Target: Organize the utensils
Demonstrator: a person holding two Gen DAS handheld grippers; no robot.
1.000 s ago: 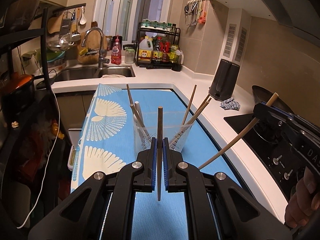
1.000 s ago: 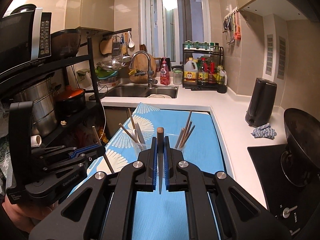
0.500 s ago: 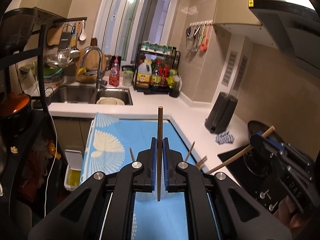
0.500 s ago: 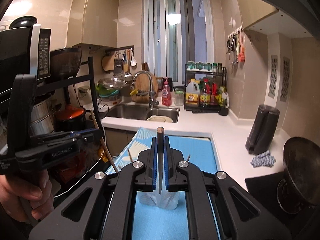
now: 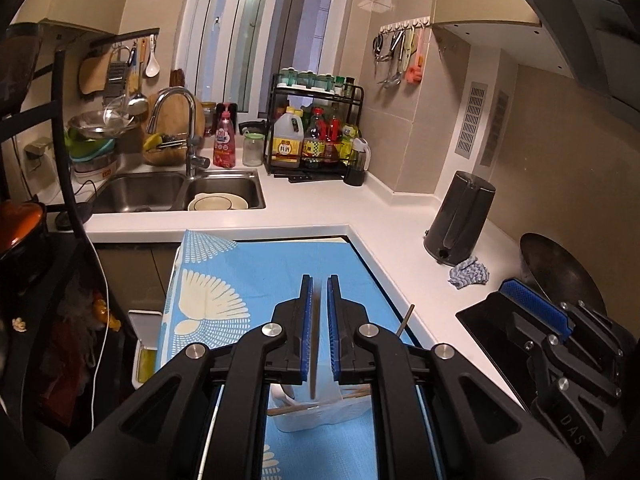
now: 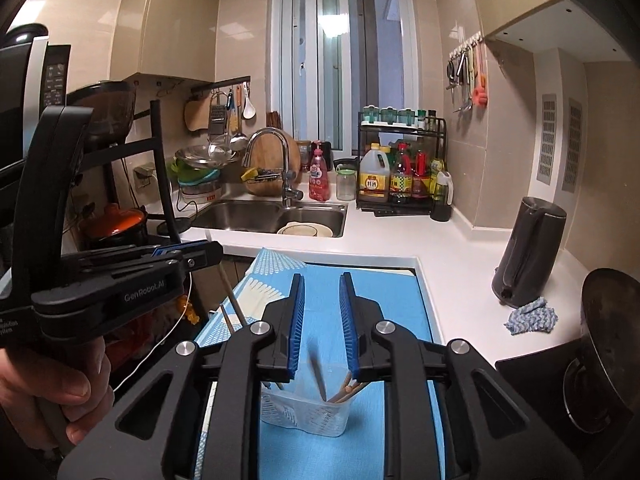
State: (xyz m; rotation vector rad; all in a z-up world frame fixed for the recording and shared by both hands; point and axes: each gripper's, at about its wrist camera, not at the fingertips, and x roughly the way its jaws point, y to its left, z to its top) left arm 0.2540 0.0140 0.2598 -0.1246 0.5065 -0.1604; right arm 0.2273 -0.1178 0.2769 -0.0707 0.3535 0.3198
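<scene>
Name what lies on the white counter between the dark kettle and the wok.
A crumpled blue-and-white cloth lies there, close beside the kettle and short of the wok; both wrist views show it.

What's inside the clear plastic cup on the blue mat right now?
Several wooden chopsticks stand leaning in the cup. The right gripper covers the cup's rim and the chopsticks' tops, so I can't count them.

A clear container (image 6: 304, 414) holding chopsticks (image 6: 346, 390) stands on the patterned cloth (image 6: 388, 292); the sink (image 6: 272, 214) lies behind; the kettle (image 6: 528, 250) stands on the countertop's (image 6: 448, 248) right side.
</scene>
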